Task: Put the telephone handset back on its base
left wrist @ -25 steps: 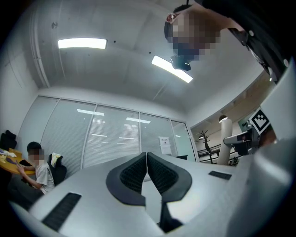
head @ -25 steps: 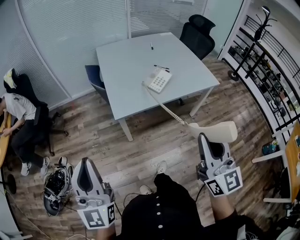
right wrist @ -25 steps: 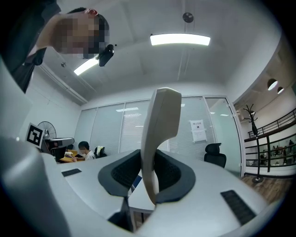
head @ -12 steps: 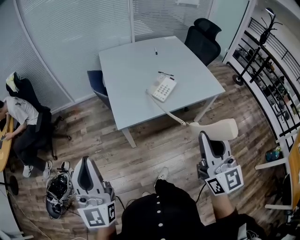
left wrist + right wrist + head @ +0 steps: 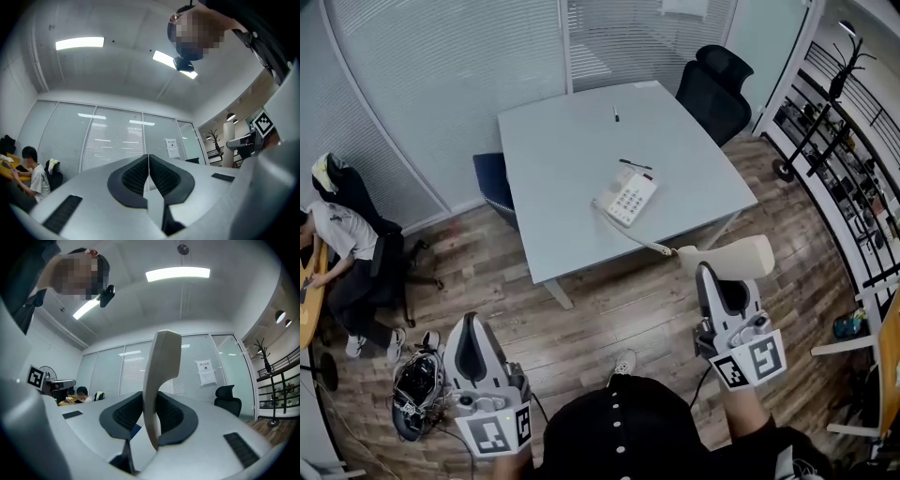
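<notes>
A cream telephone handset (image 5: pixel 727 258) hangs over the wooden floor, crosswise in my right gripper (image 5: pixel 721 278), which is shut on it. In the right gripper view the handset (image 5: pixel 159 380) stands upright between the dark pads. Its coiled cord (image 5: pixel 636 239) runs up to the white telephone base (image 5: pixel 627 198) near the front edge of the grey table (image 5: pixel 553 150). My left gripper (image 5: pixel 470 328) is at the lower left of the head view, shut with nothing in it. In the left gripper view its pads (image 5: pixel 136 177) meet in front of a glass wall.
A black office chair (image 5: pixel 716 89) stands behind the table's right corner and a blue chair (image 5: pixel 491 179) at its left side. A pen (image 5: pixel 616 113) and a second pen (image 5: pixel 637 164) lie on the table. A seated person (image 5: pixel 342 248) is at the left, shelving (image 5: pixel 848 141) at the right, and a bag (image 5: pixel 414 394) lies on the floor.
Both grippers have come nearer to the table, which now sits lower in the head view. The handset stays gripped and the cord looks shorter.
</notes>
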A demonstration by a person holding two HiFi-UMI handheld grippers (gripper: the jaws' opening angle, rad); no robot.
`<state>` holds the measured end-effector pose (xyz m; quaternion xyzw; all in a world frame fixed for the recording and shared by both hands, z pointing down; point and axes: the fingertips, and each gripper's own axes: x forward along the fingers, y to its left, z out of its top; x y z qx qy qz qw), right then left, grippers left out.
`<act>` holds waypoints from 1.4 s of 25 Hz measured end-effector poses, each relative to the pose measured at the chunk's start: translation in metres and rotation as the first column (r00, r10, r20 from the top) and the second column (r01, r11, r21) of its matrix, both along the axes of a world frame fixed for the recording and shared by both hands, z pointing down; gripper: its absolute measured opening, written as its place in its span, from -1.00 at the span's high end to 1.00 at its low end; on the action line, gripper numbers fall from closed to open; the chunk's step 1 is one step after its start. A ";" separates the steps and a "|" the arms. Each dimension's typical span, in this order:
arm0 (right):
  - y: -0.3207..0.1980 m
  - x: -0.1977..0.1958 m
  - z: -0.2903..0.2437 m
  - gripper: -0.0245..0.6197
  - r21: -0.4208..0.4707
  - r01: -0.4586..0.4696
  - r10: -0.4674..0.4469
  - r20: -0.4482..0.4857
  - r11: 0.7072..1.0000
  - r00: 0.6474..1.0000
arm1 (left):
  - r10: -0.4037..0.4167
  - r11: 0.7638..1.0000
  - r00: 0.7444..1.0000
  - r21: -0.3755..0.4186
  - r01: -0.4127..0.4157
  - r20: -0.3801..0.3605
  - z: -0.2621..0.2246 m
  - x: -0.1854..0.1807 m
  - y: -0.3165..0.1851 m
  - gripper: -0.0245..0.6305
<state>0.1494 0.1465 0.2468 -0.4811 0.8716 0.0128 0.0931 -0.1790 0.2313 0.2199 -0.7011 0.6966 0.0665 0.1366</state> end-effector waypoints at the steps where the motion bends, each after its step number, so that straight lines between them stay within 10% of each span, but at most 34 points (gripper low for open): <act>1: -0.006 0.002 0.000 0.59 0.001 0.004 -0.004 0.003 1.000 1.000 | -0.004 1.000 1.000 0.000 0.004 0.000 0.000 0.002 -0.004 0.86; 23: -0.107 0.007 0.029 0.59 -0.058 0.121 -0.118 0.044 0.991 0.992 | -0.112 0.992 0.994 -0.060 0.112 -0.009 0.022 0.022 -0.069 0.86; 35: -0.157 -0.014 0.018 0.59 -0.040 0.033 -0.032 0.026 0.999 0.999 | 0.012 0.998 1.000 -0.058 -0.013 -0.022 0.021 0.003 -0.147 0.86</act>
